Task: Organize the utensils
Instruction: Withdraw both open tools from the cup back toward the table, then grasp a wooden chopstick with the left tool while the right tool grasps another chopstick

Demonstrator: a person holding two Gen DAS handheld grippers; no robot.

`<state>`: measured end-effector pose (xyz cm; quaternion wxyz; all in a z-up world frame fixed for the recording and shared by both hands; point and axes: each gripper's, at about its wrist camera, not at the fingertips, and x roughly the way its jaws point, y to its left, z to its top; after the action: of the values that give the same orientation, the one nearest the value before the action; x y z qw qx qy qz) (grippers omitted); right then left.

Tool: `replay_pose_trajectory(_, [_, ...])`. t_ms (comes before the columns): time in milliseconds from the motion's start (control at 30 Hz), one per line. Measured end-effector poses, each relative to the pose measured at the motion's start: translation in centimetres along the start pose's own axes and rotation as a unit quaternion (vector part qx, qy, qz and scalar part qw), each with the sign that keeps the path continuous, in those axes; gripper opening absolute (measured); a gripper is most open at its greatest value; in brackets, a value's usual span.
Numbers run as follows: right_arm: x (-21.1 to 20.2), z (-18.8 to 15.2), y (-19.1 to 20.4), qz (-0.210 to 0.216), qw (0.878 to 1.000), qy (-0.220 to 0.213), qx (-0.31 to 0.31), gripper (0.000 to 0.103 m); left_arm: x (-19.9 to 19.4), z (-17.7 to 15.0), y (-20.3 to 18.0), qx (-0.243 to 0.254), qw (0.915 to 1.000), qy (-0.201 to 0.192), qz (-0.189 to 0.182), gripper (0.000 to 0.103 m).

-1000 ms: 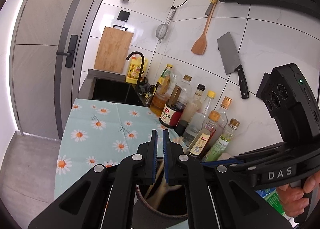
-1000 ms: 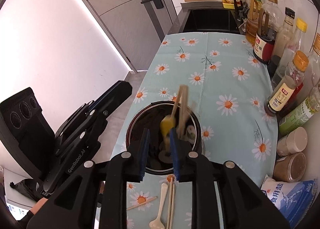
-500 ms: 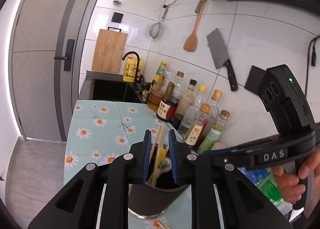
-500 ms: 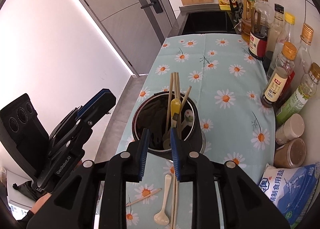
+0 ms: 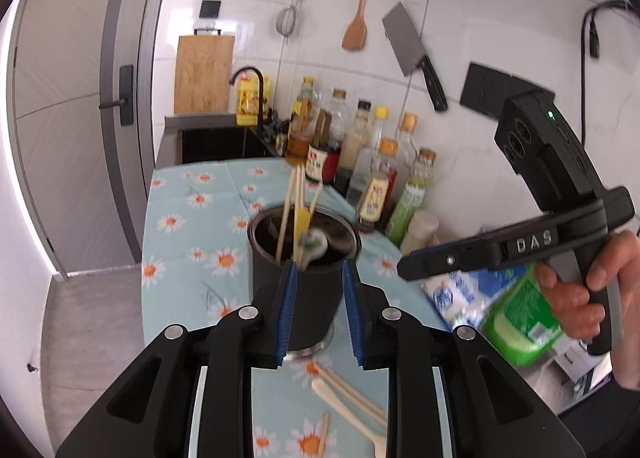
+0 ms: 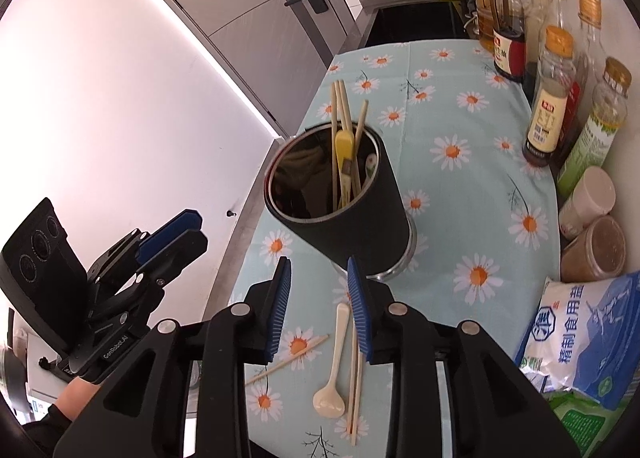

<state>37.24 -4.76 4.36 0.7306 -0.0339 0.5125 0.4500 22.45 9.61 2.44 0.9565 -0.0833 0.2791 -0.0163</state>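
Observation:
A black utensil holder (image 6: pixel 360 226) stands on the daisy cloth (image 6: pixel 460 130) with chopsticks (image 6: pixel 340 106), a yellow spoon (image 6: pixel 345 146) and a white spoon (image 5: pixel 316 246) in it. A cream spoon (image 6: pixel 334 378), a chopstick pair (image 6: pixel 355 378) and a single chopstick (image 6: pixel 288 358) lie loose in front of it. My right gripper (image 6: pixel 319 264) hovers over these, jaws opening, nothing between them. My left gripper (image 5: pixel 318 270) points at the holder (image 5: pixel 316 298) from just short of it, jaws opening and empty. It also shows at the counter's left edge (image 6: pixel 172 234).
Sauce bottles (image 6: pixel 552 106) line the wall on the right, with two jars (image 6: pixel 588 198) and a salt bag (image 6: pixel 580 330) nearer. A black sink (image 6: pixel 416 24) lies at the far end. The counter drops off to the floor on the left. A cleaver (image 5: pixel 408 46) hangs on the wall.
Both grippers have drawn back from over the holder's mouth and their jaws have widened. The chopsticks and yellow spoon seen at the jaws now stand in the holder.

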Motion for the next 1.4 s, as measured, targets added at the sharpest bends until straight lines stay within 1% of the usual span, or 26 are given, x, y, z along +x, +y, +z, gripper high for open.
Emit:
replay_pose_trajectory(67, [0.5,-0.8,-0.4,0.002,1.0,0.01,0.002,0.035,-0.1,-0.9,-0.3,0.005,0.9999,0.014,0.005,0.027])
replay_pose_trajectory(233, [2.0,-2.9,-1.4,0.003,0.999,0.035,0.01,0.035,0.4,-3.5,-0.8,0.013,0.9978,0.064,0.008,0.027])
replay_pose_trajectory(267, [2.3,-3.3,-1.7,0.004,0.999,0.04,0.011,0.035,0.5,-4.0,-0.9,0.014,0.9972,0.073,0.008,0.029])
replay_pose_trajectory(367, [3.1,-4.3,-2.5,0.005,0.998,0.054,0.017,0.036,1.0,-5.8,-1.2,0.019,0.9939,0.108,0.008,0.032])
replay_pose_trajectory(533, [4.0,-5.5,-3.4,0.009,0.997,0.069,0.028,0.037,1.9,-8.2,-1.6,0.025,0.9861,0.164,0.006,0.032])
replay_pose_trajectory(667, [4.6,-6.4,-4.0,0.015,0.996,0.076,0.034,0.038,3.5,-10.4,-2.0,0.036,0.9713,0.235,0.003,0.032])
replay_pose_trajectory(800, [5.4,-7.2,-4.5,0.022,0.995,0.085,0.039,0.038,5.0,-11.8,-2.0,0.036,0.9562,0.29,0.005,0.032])
replay_pose_trajectory(833, [5.6,-7.3,-4.7,0.024,0.995,0.087,0.04,0.038,5.2,-12.0,-1.9,0.035,0.9535,0.299,0.005,0.032])
replay_pose_trajectory(933, [6.0,-7.7,-5.0,0.029,0.994,0.092,0.043,0.038,6.3,-12.9,-1.6,0.033,0.9404,0.338,0.005,0.032])
replay_pose_trajectory(1100, [6.7,-8.3,-5.3,0.032,0.993,0.108,0.045,0.038,7.9,-14.1,-0.4,0.017,0.9239,0.382,0.009,0.032])
replay_pose_trajectory(1167, [7.0,-8.4,-5.4,0.032,0.992,0.116,0.044,0.038,8.3,-14.4,-0.2,0.016,0.9197,0.392,0.013,0.031])
replay_pose_trajectory(1200, [7.2,-8.5,-5.4,0.032,0.991,0.12,0.043,0.038,8.3,-14.4,-0.2,0.018,0.9201,0.391,0.013,0.03])
replay_pose_trajectory(1333, [7.8,-8.5,-5.1,0.029,0.99,0.133,0.037,0.038,8.5,-14.2,-0.4,0.027,0.9149,0.402,0.021,0.03])
replay_pose_trajectory(1400, [8.3,-8.4,-4.9,0.025,0.989,0.143,0.035,0.037,8.9,-14.2,-0.9,0.043,0.9121,0.406,0.032,0.023])
